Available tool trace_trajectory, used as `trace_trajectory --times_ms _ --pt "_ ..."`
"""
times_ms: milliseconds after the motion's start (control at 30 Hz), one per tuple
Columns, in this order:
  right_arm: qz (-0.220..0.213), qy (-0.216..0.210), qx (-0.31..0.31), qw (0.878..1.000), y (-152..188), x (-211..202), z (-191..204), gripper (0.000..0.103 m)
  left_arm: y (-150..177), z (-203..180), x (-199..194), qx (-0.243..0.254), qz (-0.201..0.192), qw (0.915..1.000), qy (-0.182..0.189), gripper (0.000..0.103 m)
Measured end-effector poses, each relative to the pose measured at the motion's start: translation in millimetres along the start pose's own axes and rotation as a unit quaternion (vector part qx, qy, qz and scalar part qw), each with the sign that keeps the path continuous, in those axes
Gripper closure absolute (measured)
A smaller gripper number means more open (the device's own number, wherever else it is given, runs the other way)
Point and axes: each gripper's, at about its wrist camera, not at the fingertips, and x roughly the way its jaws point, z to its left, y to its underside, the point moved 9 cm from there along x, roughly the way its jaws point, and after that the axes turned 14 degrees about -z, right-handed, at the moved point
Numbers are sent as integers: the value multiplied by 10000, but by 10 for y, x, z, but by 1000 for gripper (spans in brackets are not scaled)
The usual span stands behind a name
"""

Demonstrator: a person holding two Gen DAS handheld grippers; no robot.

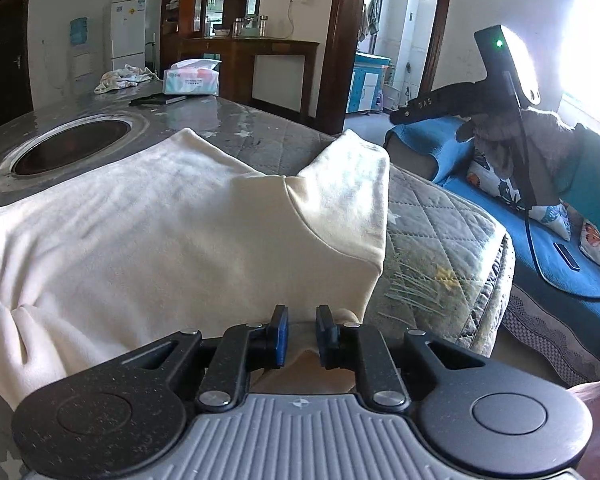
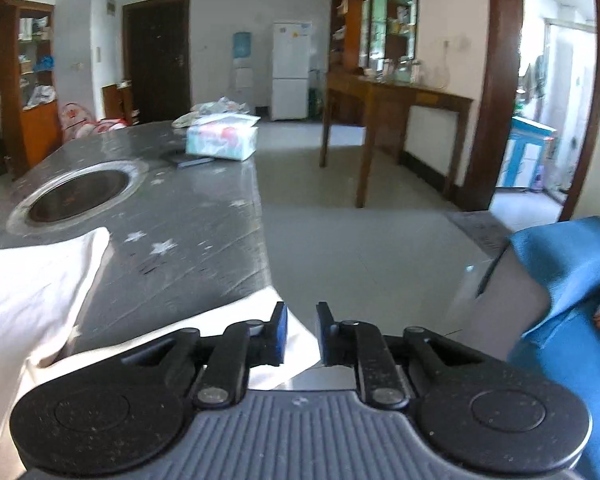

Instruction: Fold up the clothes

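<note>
A cream garment (image 1: pixel 160 220) lies spread on the grey table (image 1: pixel 228 120), its right part folded over with a corner (image 1: pixel 352 148) sticking up. My left gripper (image 1: pixel 302 320) sits low at the garment's near edge, open by a narrow gap, with cloth just under and between the fingertips. A gloved hand (image 1: pixel 500 136) holds my right gripper (image 1: pixel 412 110) in the air to the right, above the sofa and apart from the garment. In the right wrist view the right gripper (image 2: pixel 302 320) is open over the table's corner, with the garment (image 2: pixel 24 280) to its left and a white flap below it.
The table has a round dark recess (image 1: pixel 72 146), a tissue box (image 1: pixel 191 80), a flat dark object (image 1: pixel 158 100) and a crumpled cloth (image 1: pixel 120 78) at its far end. A quilted cover (image 1: pixel 440 232) drapes the right edge. A blue sofa (image 1: pixel 480 196) stands right; a wooden sideboard (image 2: pixel 400 92) beyond.
</note>
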Motion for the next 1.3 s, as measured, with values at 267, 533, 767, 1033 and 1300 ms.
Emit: trace_trajectory --times_ms 267,533,767,1033,1300 --pt "334 -832 -192 9958 163 198 539 70 5 -15 -22 -9 24 10000 -41 83" --pt "474 -445 -119 9978 191 466 472 60 3 1 -47 -81 8 10000 -40 81" --pt "451 -881 -257 9948 222 232 727 51 -181 226 -207 -193 -305 9983 -452 72" --pt "465 -1426 -491 9875 304 -7 1102 49 -537 1352 -543 -1028 -769 9679 -2163 67" --pt "554 -1562 -516 9848 401 -83 1223 45 -568 2242 -352 -1285 -454 9374 -3204 67"
